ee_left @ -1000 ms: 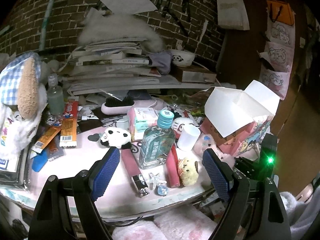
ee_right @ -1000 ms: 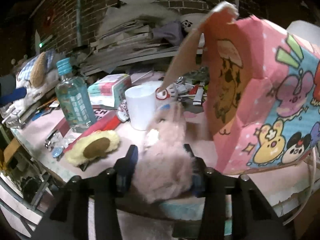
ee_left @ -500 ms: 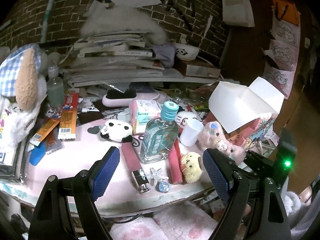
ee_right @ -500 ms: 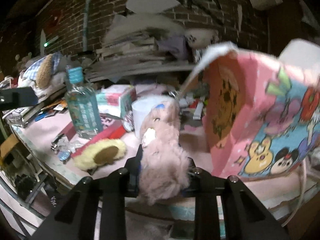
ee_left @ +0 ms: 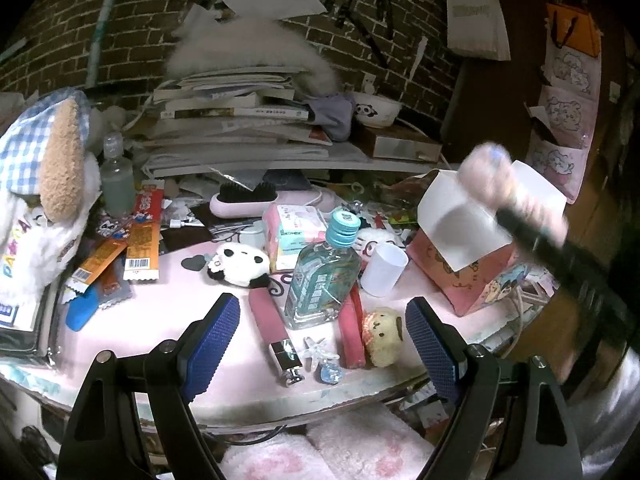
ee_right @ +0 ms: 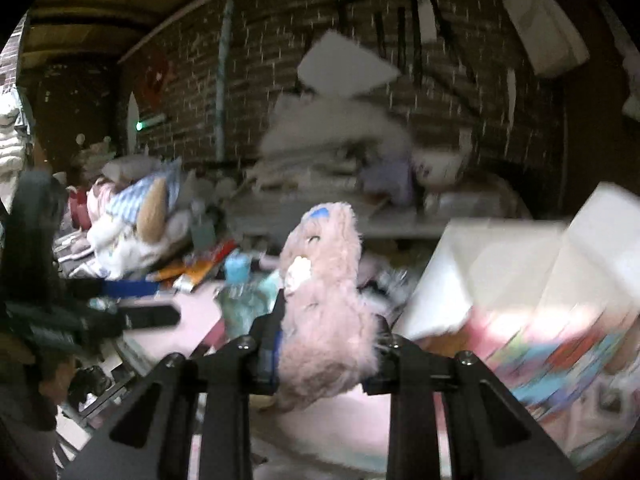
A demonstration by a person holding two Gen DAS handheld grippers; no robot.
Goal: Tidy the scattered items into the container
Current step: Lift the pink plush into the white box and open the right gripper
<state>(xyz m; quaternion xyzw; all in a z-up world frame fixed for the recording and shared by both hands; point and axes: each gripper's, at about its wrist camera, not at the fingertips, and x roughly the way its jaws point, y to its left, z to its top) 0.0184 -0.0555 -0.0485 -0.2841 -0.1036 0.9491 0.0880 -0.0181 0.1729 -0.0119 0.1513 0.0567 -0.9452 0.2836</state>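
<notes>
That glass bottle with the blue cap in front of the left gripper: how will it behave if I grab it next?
The bottle looks like rigid glass, so probably slick and breakable. It holds liquid, so likely heavy for its size. It stands upright and tall among a red stick and a small yellow plush, so a sideways nudge could tip it.

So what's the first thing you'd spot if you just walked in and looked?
Probably the fluffy pink plush squeezed in the right tongs, up in the air beside the open cartoon bag on the right. Next, the clear bottle with a teal cap standing mid-table, straight ahead of the open, empty left tongs. Small toys, snack packets and a white cup lie scattered around it.
</notes>
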